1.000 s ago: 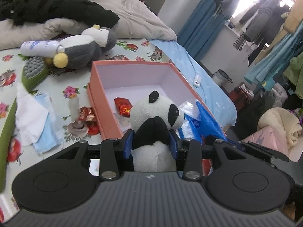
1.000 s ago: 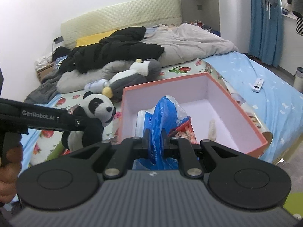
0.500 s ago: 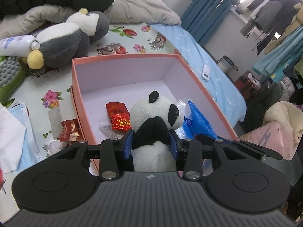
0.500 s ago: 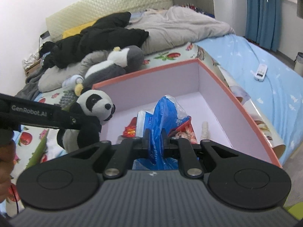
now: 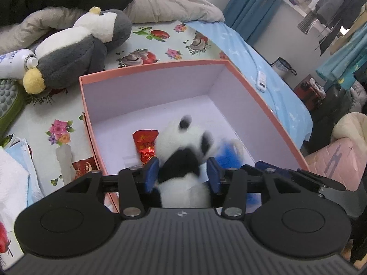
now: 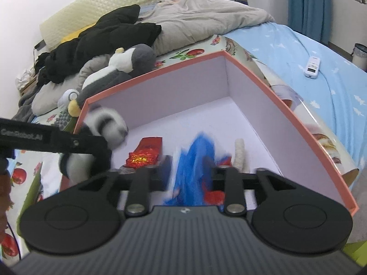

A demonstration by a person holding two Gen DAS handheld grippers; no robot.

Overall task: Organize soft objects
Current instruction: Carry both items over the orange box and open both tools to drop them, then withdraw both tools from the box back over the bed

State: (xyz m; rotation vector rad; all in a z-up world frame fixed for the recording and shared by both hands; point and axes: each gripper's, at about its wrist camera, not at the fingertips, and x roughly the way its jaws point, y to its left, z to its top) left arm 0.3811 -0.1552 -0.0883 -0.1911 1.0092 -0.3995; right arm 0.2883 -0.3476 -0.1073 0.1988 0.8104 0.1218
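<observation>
A pink open box [image 5: 257, 91] stands on the bed, also in the right wrist view [image 6: 286, 112]. My left gripper [image 5: 182, 175] has its pads spread wide around a blurred panda plush [image 5: 183, 142] over the box's near end; the panda also shows in the right wrist view [image 6: 110, 128]. My right gripper [image 6: 189, 175] has opened, and a blurred blue plastic bag [image 6: 197, 160] sits between its pads inside the box. A red foil packet [image 5: 145, 142] lies on the box floor. A grey penguin plush [image 5: 75, 45] lies beyond the box.
A white spray can [image 5: 16, 61], a green massage brush [image 5: 9, 96], tissues and face masks [image 5: 18, 178] lie left of the box. Black clothes [image 6: 103, 39] and a grey duvet [image 6: 201, 23] fill the bed's head. A white remote [image 6: 312, 66] lies on the blue sheet.
Both grippers moved forward and down over the box. The right gripper's fingers opened off the blue bag; the left fingers spread wider, and both the panda and the bag blur with motion.
</observation>
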